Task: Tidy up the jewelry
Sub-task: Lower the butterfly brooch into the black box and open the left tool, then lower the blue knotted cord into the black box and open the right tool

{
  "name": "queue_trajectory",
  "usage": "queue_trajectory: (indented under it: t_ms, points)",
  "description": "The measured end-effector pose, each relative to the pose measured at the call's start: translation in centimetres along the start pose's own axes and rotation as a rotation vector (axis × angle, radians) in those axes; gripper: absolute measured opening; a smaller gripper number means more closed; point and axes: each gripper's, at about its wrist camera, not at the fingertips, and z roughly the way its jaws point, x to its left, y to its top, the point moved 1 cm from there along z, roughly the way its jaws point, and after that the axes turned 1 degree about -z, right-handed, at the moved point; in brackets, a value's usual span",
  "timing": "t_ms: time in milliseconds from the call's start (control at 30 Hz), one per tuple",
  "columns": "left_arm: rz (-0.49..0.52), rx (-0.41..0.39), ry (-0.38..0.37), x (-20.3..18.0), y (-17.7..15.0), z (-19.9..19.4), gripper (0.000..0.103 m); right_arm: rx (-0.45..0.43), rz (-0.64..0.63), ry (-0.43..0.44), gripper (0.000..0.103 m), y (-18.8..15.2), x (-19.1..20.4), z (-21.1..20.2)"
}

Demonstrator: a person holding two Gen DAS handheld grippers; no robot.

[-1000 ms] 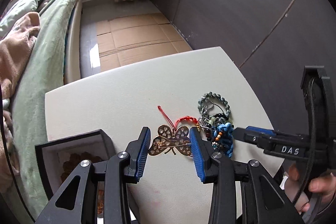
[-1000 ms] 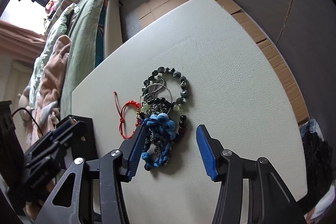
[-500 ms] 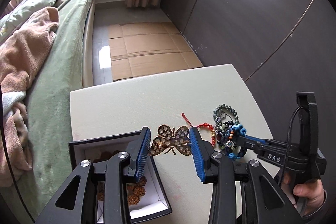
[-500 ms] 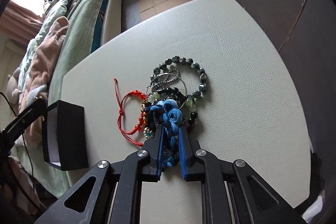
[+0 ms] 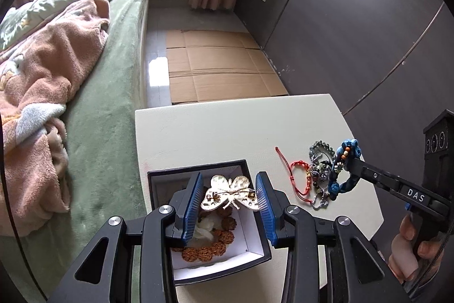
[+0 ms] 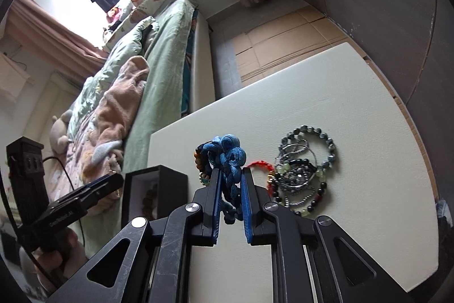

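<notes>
Item: butterfly brooch (image 5: pixel 229 192), gold-toned, pin side up, clamped wingtip to wingtip in your left gripper (image 5: pixel 229 196) and hanging directly over the open black jewelry box (image 5: pixel 239 257), which sits on the white table (image 5: pixel 227 129) at the edge nearest the bed. Box contents: a brown bead bracelet (image 5: pixel 210 244) coiled around a pale piece I cannot identify. Advice for this step: bring the brooch low into the white-lined well before you release, so it settles flat on the beads rather than dropping and catching its pin; keep the pads clear of the box walls. Item: blue braided bracelet (image 6: pixel 229 161), pinched in your right gripper (image 6: pixel 230 196), whose jaws have just been closing on the cord and now grip it above the table. A small multicoloured bead strand rides along beside it; check it is not tangled before carrying. Remaining on the table: red cord bracelet (image 5: pixel 298 175) and a heap of beaded bracelets (image 6: pixel 306 169), near the box but apart from it.
</notes>
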Motion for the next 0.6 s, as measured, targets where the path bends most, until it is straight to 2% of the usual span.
queue_trajectory:
  t_ms: [133,200,267,433,600]
  points:
    - [-0.048,0.036,0.01,1.2,0.0,0.6,0.044,-0.005,-0.034,0.057,0.014,-0.3,2.6,0.8]
    - [-0.064,0.048,0.024,1.8,0.0,0.9,0.064,-0.001,-0.045,0.088,0.015,-0.5,3.8,1.2]
    - [-0.077,0.025,0.031,2.3,0.2,0.4,0.069,0.01,-0.054,0.118,0.015,-0.8,4.7,1.8]
    - [-0.124,-0.021,0.058,4.1,0.7,-0.9,0.069,0.048,-0.07,0.189,0.015,-1.5,6.8,3.4]
    - [-0.166,-0.03,0.062,5.7,0.8,-1.3,0.07,0.11,-0.088,0.254,0.016,-2.4,8.5,5.1]
